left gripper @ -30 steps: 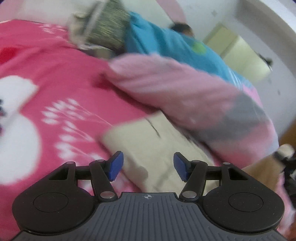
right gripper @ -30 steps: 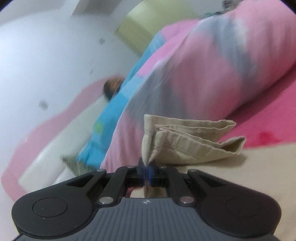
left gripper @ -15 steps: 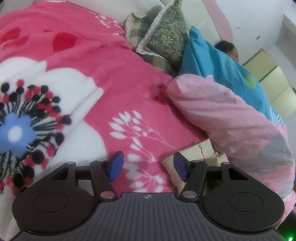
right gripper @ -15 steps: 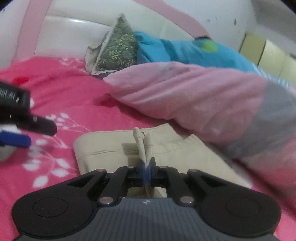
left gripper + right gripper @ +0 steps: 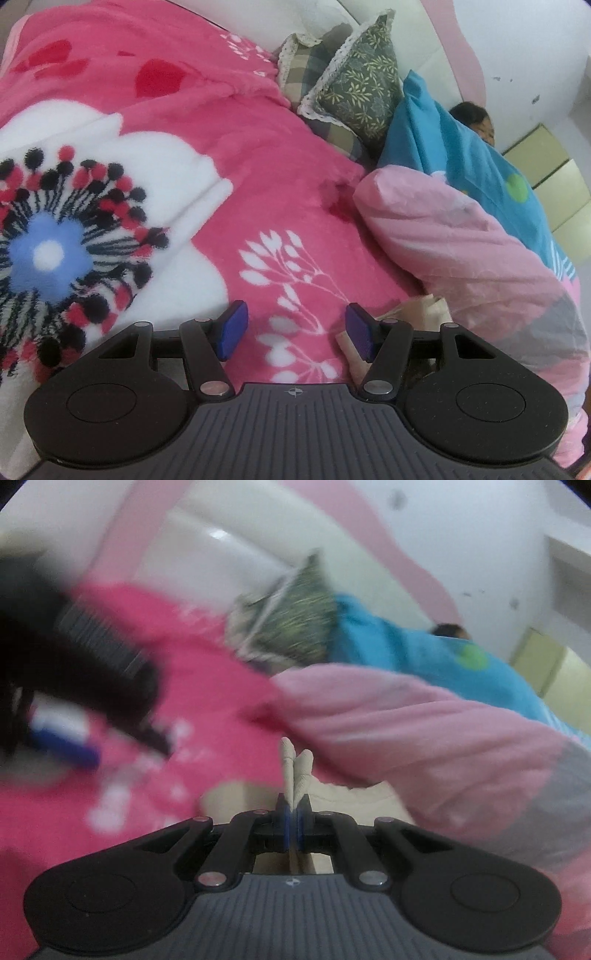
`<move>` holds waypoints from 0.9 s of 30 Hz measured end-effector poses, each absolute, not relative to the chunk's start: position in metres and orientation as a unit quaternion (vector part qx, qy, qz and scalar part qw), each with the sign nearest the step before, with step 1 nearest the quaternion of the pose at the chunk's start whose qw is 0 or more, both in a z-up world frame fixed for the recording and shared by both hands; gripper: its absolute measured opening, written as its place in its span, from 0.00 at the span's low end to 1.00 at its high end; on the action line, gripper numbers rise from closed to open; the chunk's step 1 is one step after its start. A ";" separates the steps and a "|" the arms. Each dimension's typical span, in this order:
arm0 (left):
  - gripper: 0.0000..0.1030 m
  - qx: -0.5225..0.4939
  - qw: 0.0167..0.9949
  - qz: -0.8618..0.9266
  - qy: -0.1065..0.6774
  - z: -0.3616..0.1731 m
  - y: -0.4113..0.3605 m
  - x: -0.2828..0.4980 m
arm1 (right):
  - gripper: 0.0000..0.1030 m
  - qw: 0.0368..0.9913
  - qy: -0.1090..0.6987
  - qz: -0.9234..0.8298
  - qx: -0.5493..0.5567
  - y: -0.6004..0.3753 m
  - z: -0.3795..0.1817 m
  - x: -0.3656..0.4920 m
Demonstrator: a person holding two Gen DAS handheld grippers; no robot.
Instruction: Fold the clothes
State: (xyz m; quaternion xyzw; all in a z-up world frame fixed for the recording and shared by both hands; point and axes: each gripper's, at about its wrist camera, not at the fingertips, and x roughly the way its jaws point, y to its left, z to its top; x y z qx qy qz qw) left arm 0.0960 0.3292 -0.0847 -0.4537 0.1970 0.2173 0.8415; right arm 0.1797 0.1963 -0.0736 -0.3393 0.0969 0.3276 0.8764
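A beige folded garment (image 5: 354, 797) lies on the pink flowered blanket (image 5: 229, 155) beside a pink and grey quilt roll (image 5: 461, 266). My right gripper (image 5: 293, 825) is shut on an edge of the garment, which sticks up between its blue pads. My left gripper (image 5: 295, 332) is open and empty over the blanket, with the garment's corner (image 5: 424, 308) just right of its right fingertip. The left gripper also shows, blurred, at the left of the right wrist view (image 5: 66, 746).
A green patterned pillow (image 5: 362, 85) and a plaid one lie against the white headboard (image 5: 221, 561). A person (image 5: 476, 122) lies under a blue cover (image 5: 461, 155) behind the quilt roll. Yellow cabinets (image 5: 546, 181) stand at the far right.
My left gripper has swung left off the garment and stays open. My right gripper has turned and carried the pinched garment edge down toward the blanket, and the left gripper now shows larger in its view.
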 end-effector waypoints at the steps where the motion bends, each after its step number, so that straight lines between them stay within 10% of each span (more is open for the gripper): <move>1: 0.57 -0.452 0.842 0.218 0.197 -0.084 0.329 0.096 | 0.03 0.876 0.095 0.328 -0.341 0.196 -0.075 0.179; 10: 0.57 -0.447 0.843 0.222 0.200 -0.084 0.327 0.098 | 0.07 0.872 0.122 0.344 -0.327 0.194 -0.068 0.183; 27: 0.59 -0.371 0.894 0.156 0.196 -0.067 0.292 0.110 | 0.26 0.924 0.267 0.251 0.109 -0.058 -0.001 0.150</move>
